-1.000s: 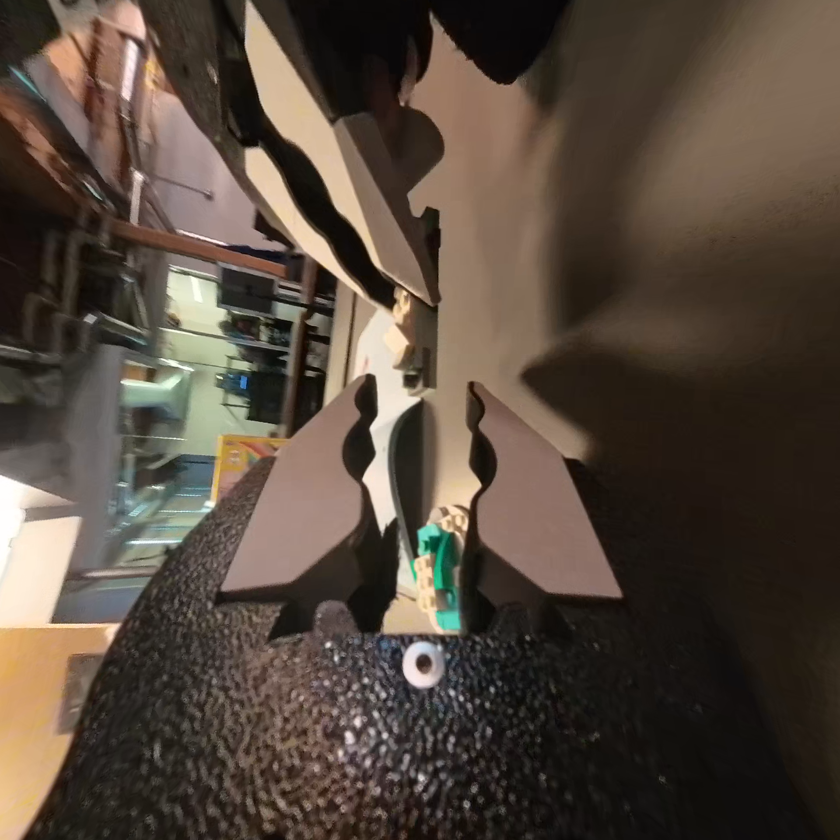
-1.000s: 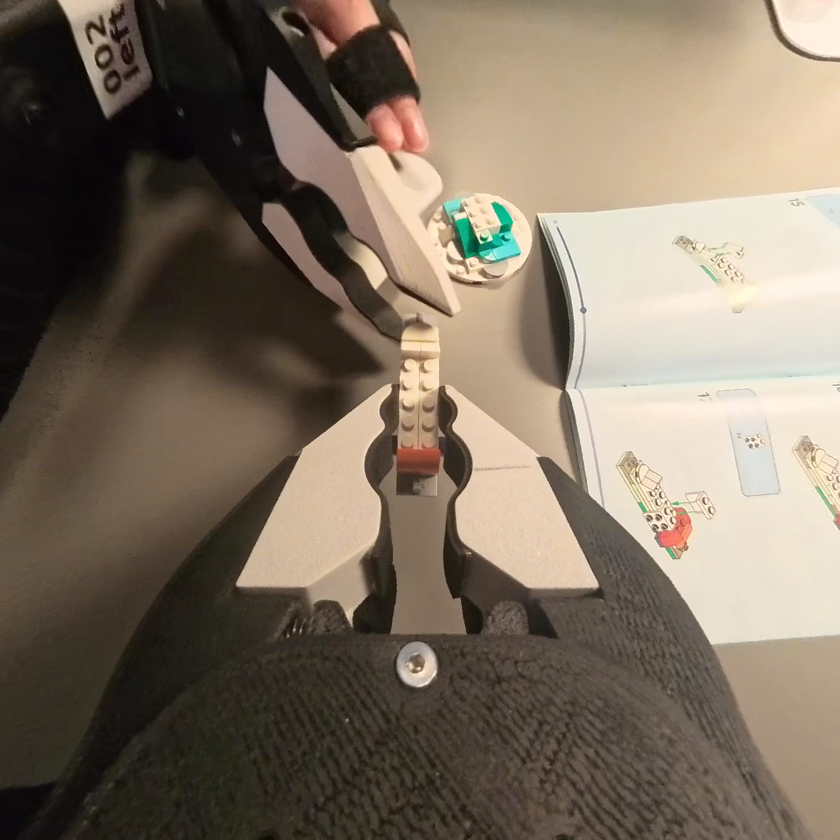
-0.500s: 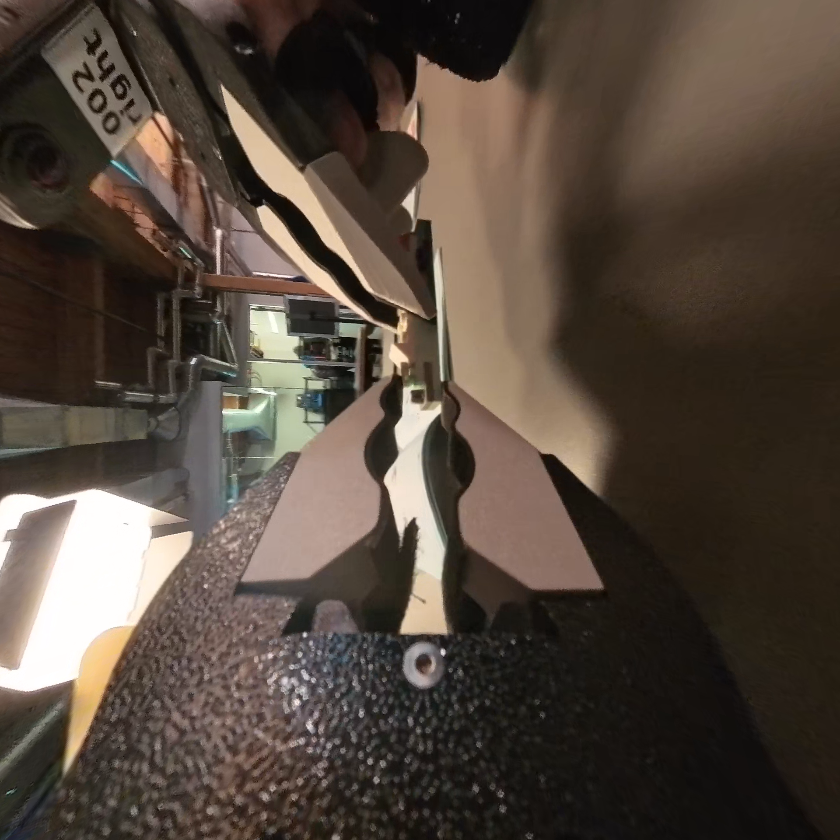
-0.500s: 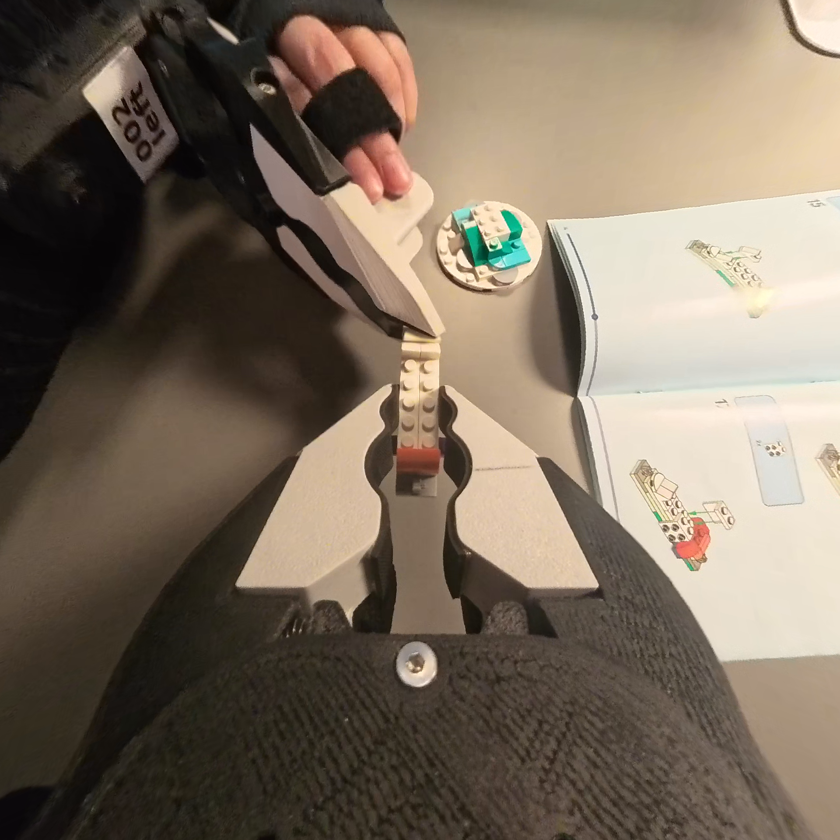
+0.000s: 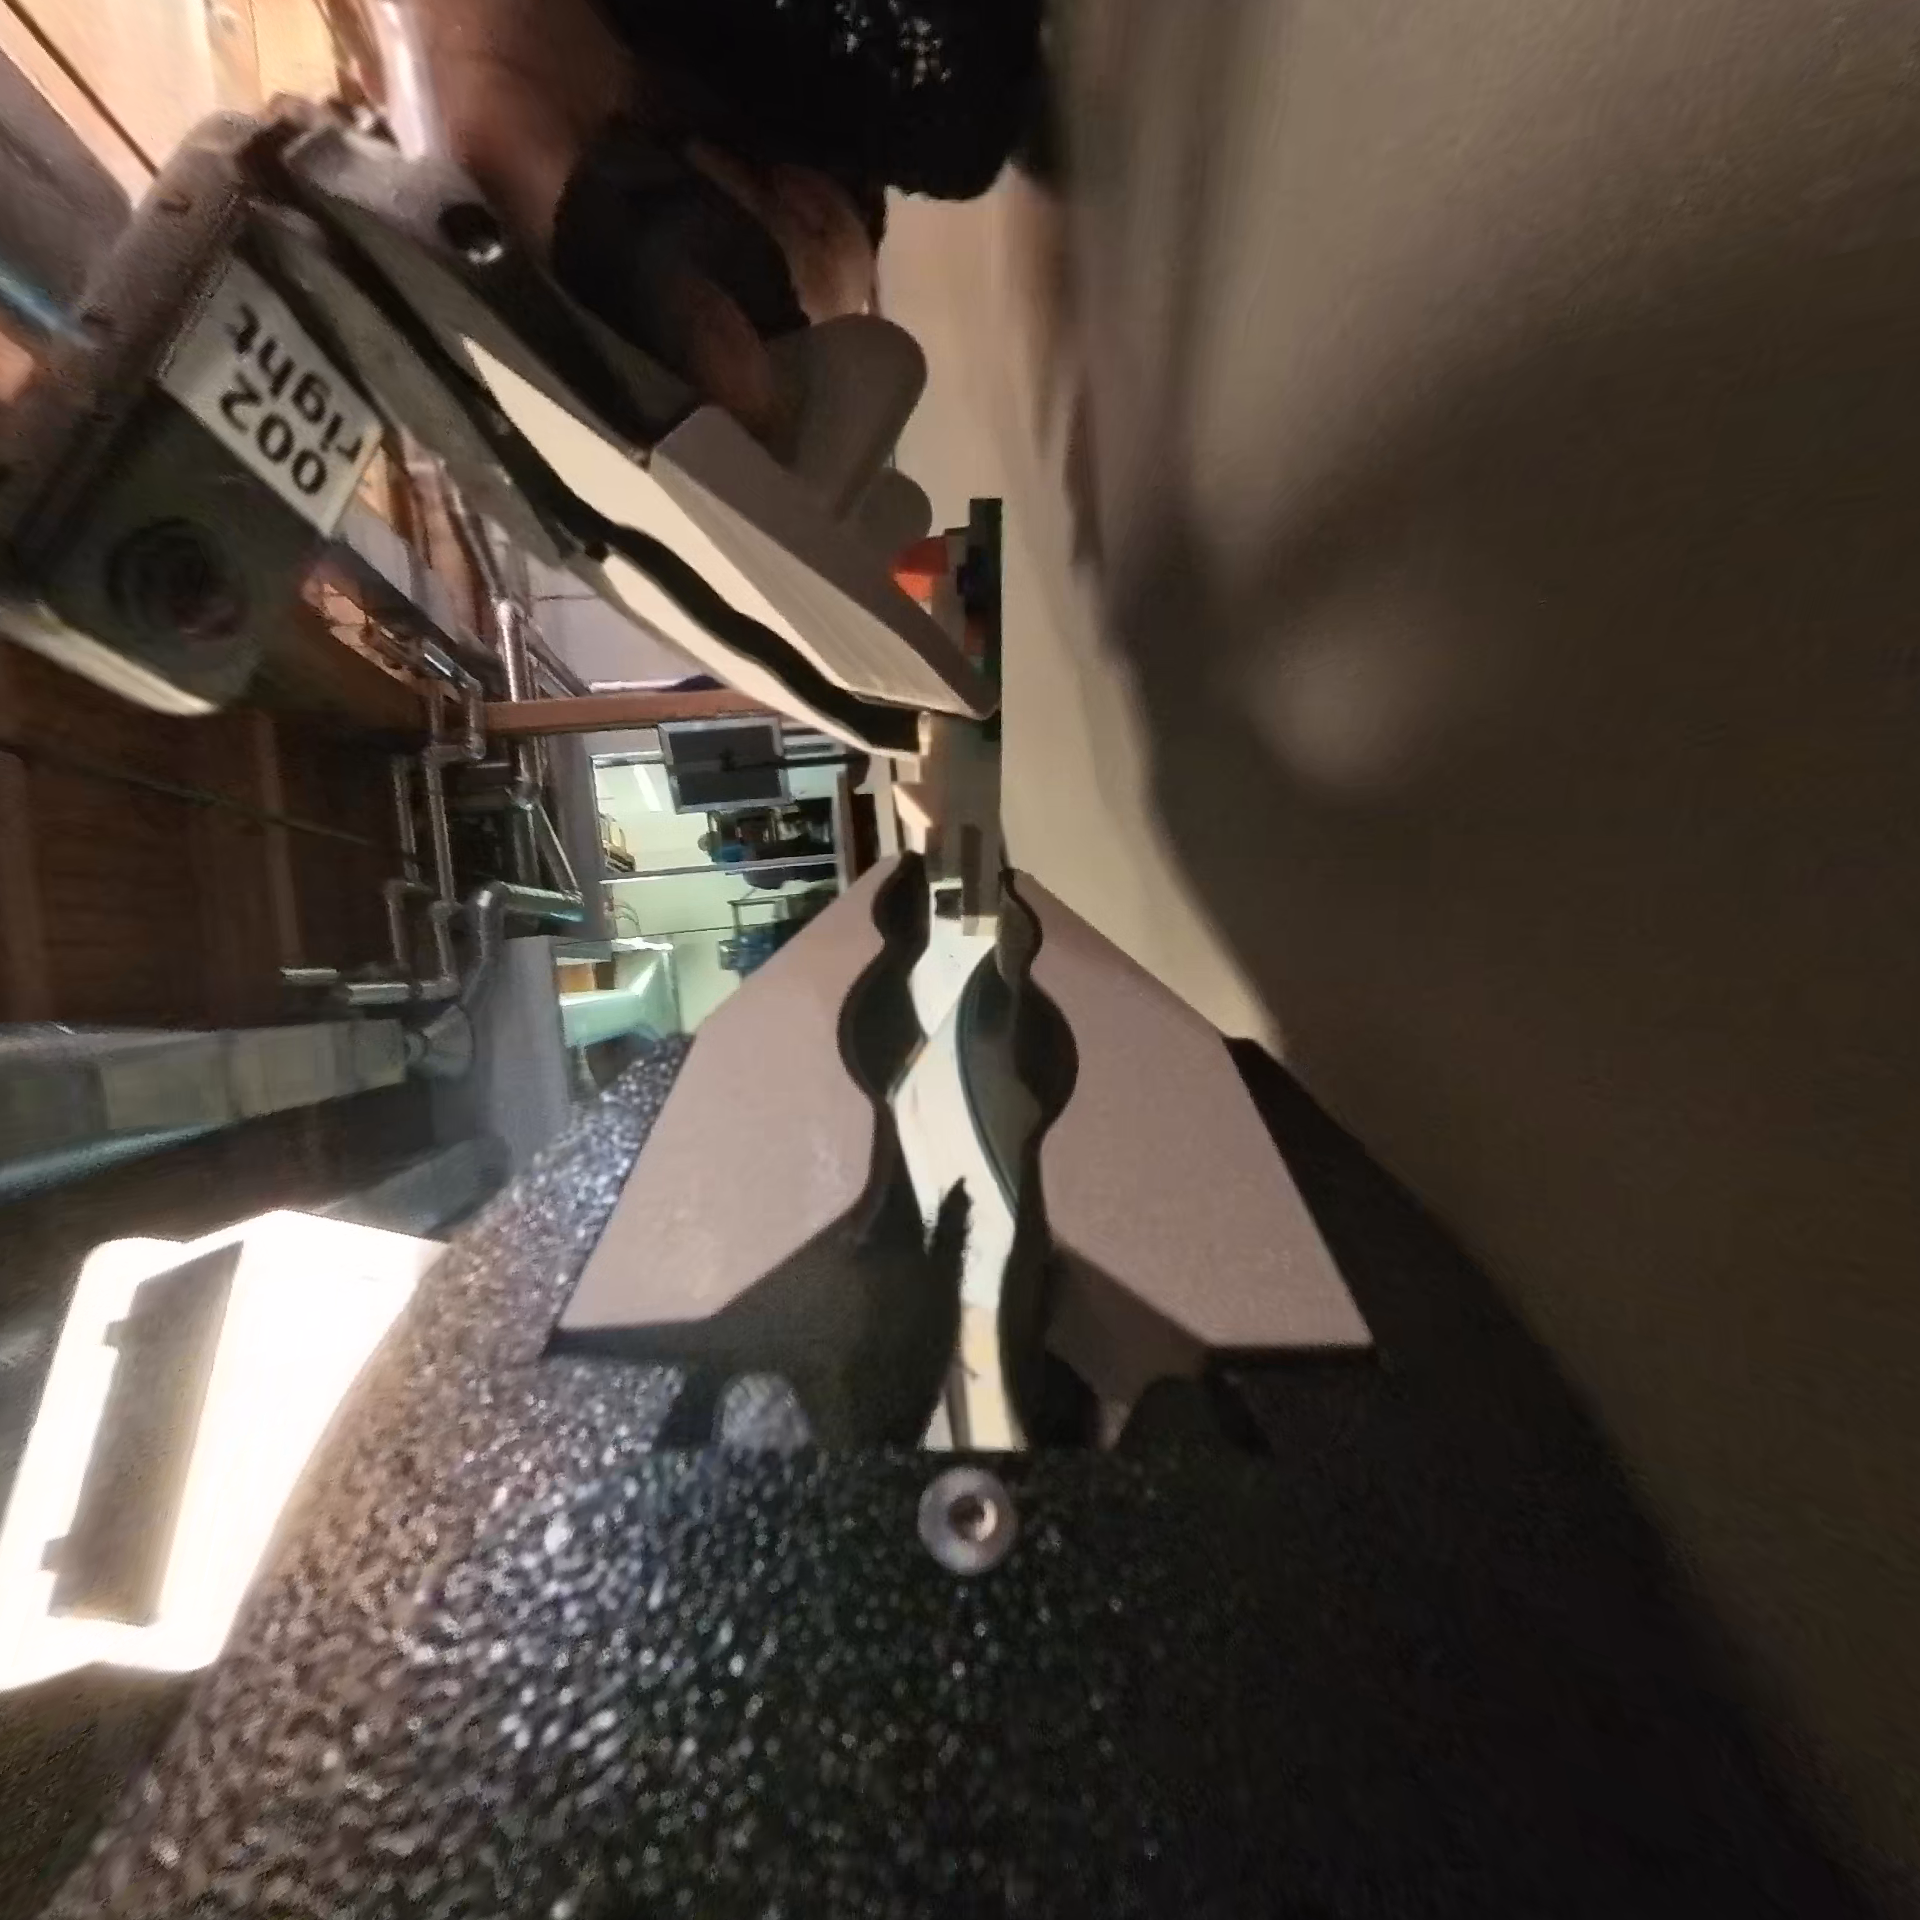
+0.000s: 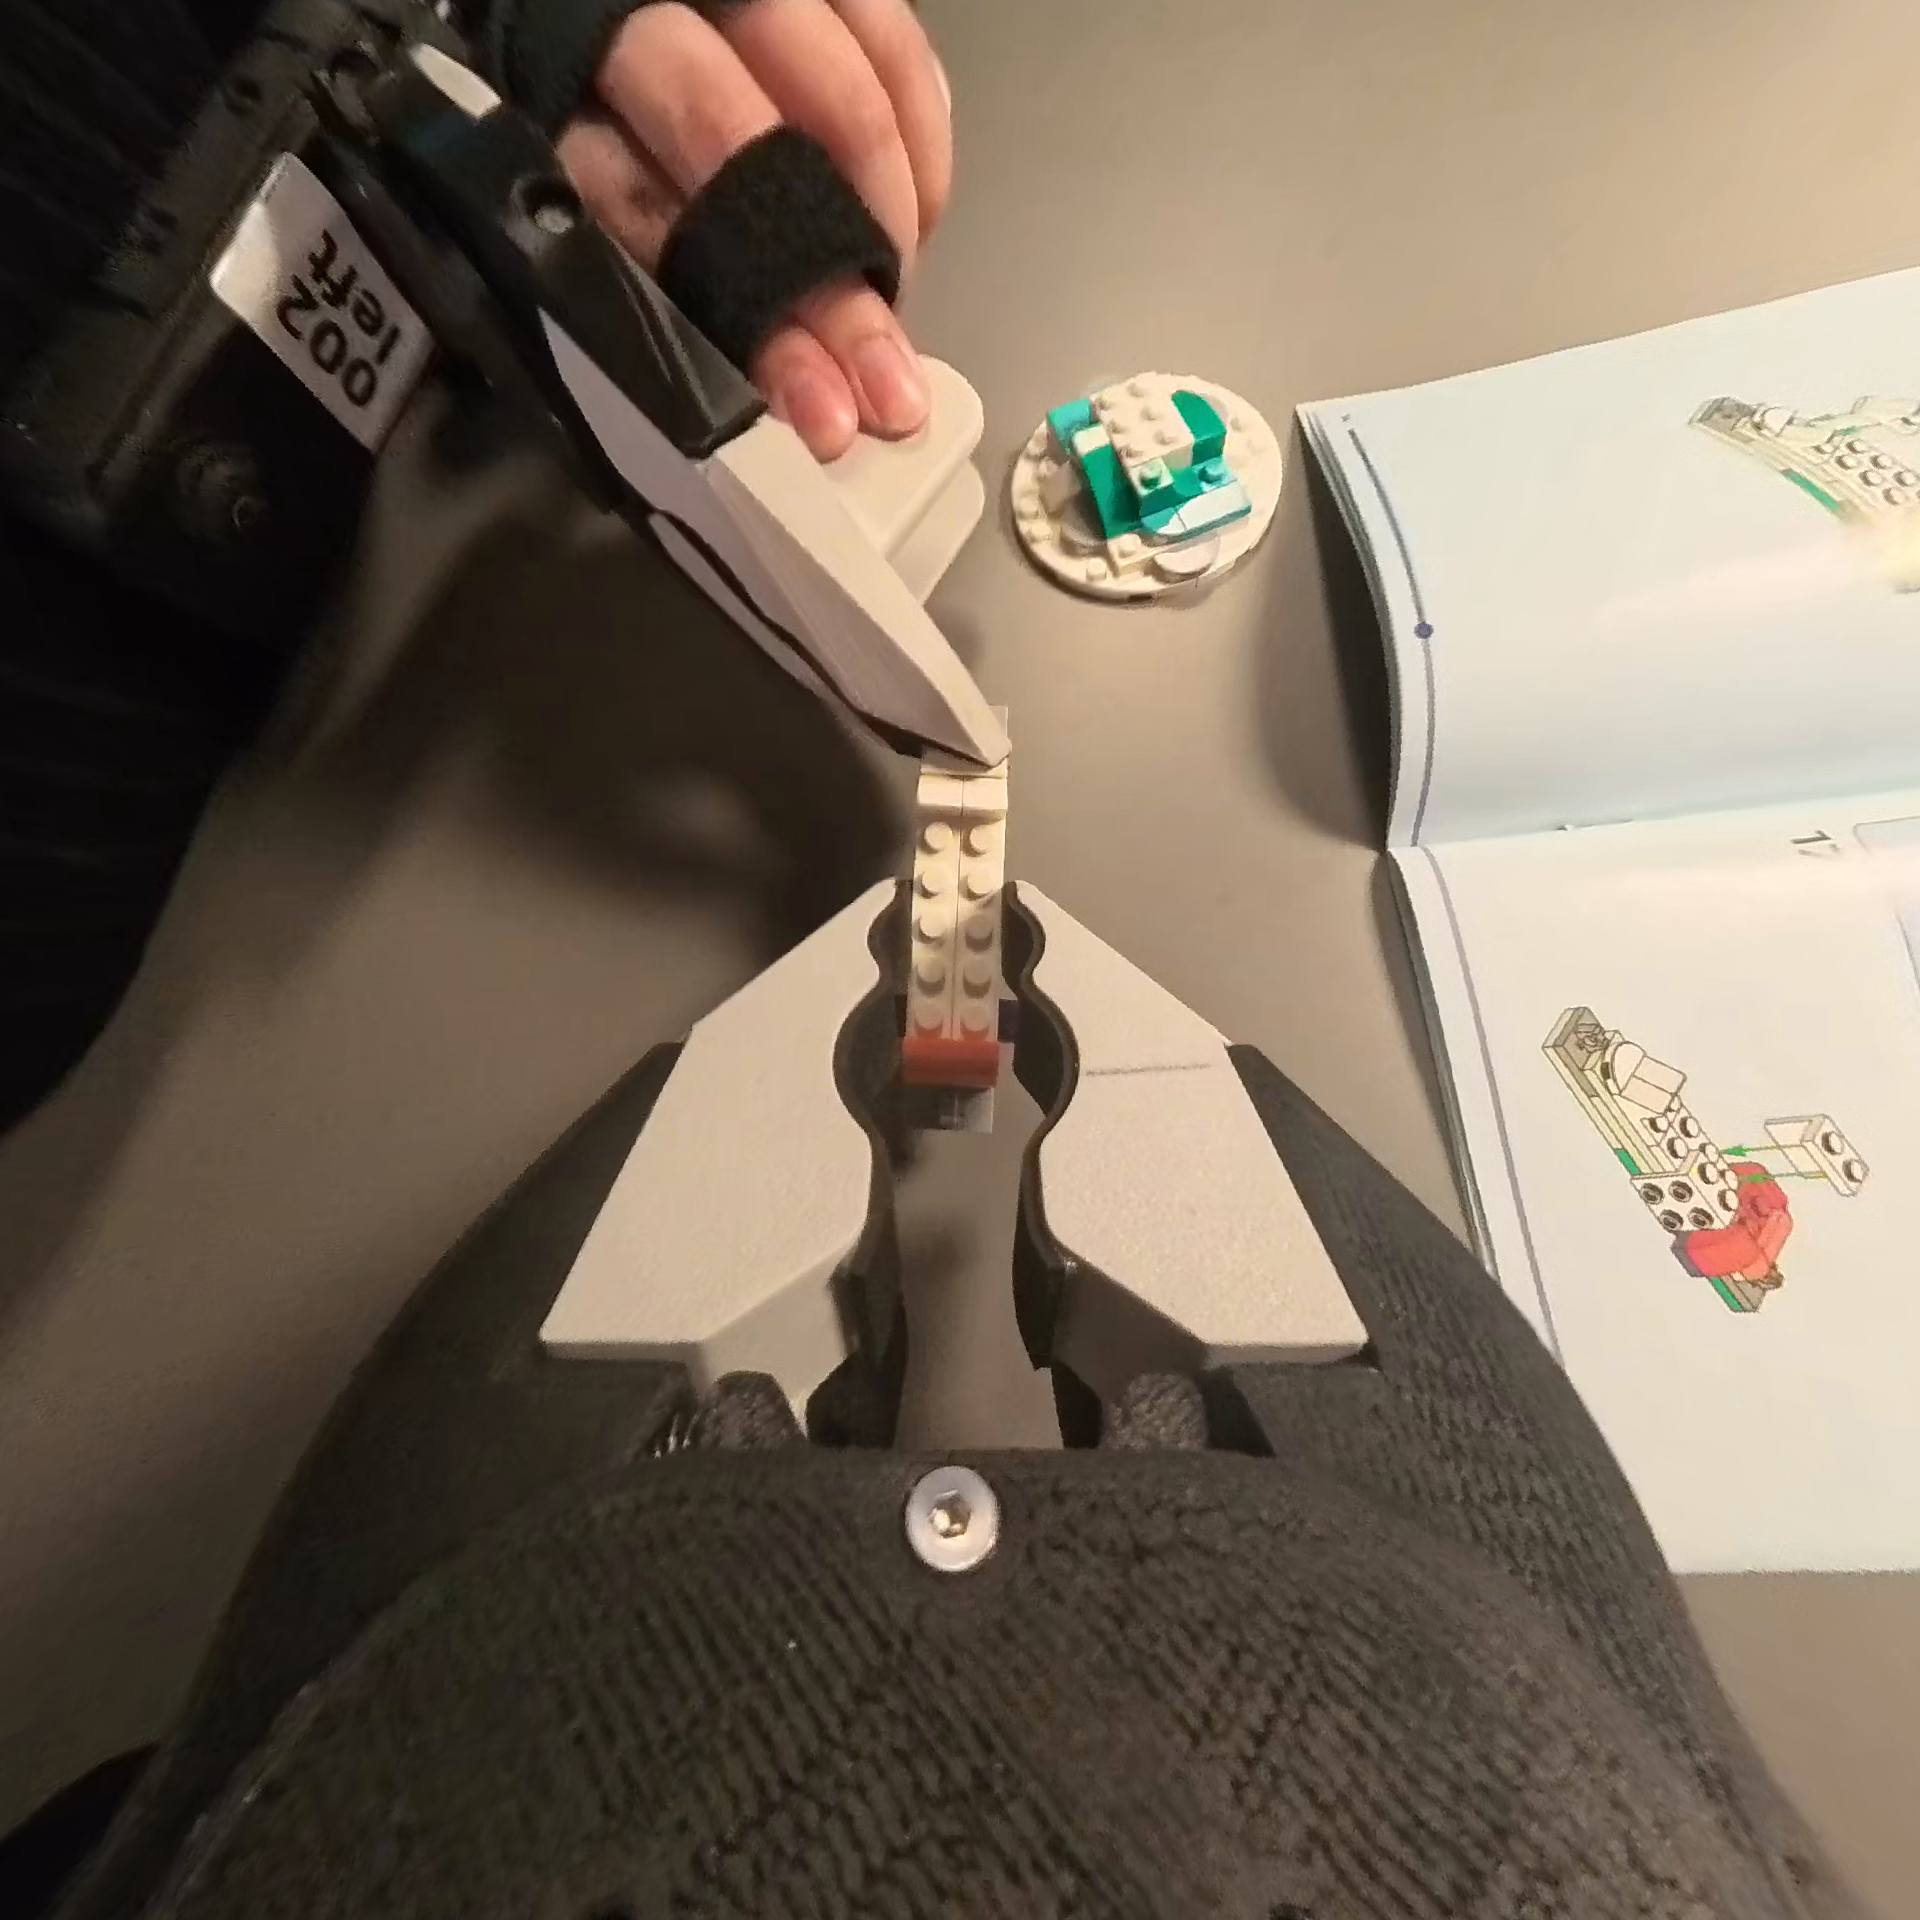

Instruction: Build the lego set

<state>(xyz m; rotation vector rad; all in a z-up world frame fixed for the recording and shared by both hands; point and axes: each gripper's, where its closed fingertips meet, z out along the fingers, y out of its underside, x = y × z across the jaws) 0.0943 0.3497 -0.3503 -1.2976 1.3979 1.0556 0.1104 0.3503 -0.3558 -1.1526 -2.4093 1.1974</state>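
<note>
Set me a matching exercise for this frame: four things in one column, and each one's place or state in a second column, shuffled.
Things:
1. long white brick assembly
2. round white plate with teal bricks
3. instruction booklet
4. left hand-held gripper

Places or states:
A. lies open on the table, far right in the right wrist view
B. held between the fingers of the right hand-held gripper
C. its tip meets the far end of the assembly
D. rests on the table, apart from both grippers

Pairs: 1-B, 2-D, 3-A, 4-C
</note>
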